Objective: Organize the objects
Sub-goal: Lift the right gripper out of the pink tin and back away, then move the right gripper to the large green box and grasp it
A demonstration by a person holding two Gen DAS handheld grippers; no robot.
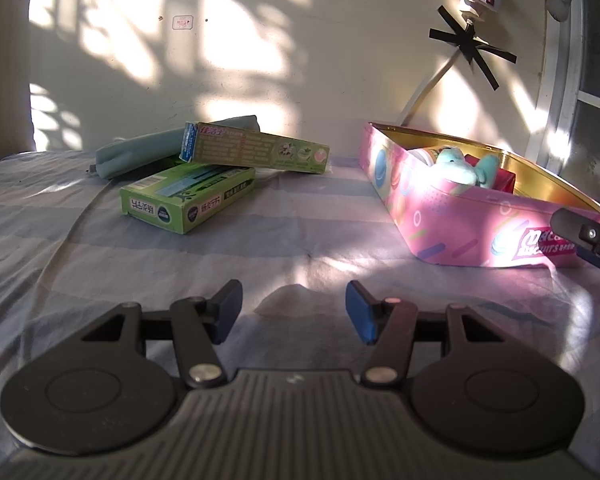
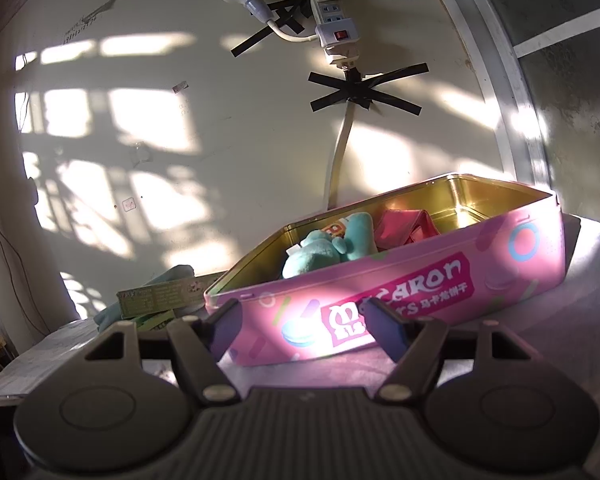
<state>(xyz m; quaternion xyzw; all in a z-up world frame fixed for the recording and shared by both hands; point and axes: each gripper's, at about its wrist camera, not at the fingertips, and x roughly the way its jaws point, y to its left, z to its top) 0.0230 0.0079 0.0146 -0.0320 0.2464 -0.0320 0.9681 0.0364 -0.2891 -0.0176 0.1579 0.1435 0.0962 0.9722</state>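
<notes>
A pink macaron tin (image 1: 452, 220) stands open at the right on the striped cloth, holding a teal plush toy (image 1: 458, 164) and a red item (image 1: 504, 182). To the left, a long toothpaste box (image 1: 256, 152) leans on a green box (image 1: 188, 198), with a teal pouch (image 1: 140, 152) behind. My left gripper (image 1: 294, 312) is open and empty, low over the cloth. My right gripper (image 2: 306, 330) is open and empty, just in front of the tin (image 2: 400, 292); the plush (image 2: 328, 246) shows inside. The right gripper's tip (image 1: 588, 236) shows at the tin's near corner.
A wall rises close behind the cloth, with a taped cable (image 1: 428, 88) and a power strip (image 2: 332, 20). A window frame (image 1: 560, 80) stands at the right. The striped cloth (image 1: 300, 248) has a small crease hump between my left fingers.
</notes>
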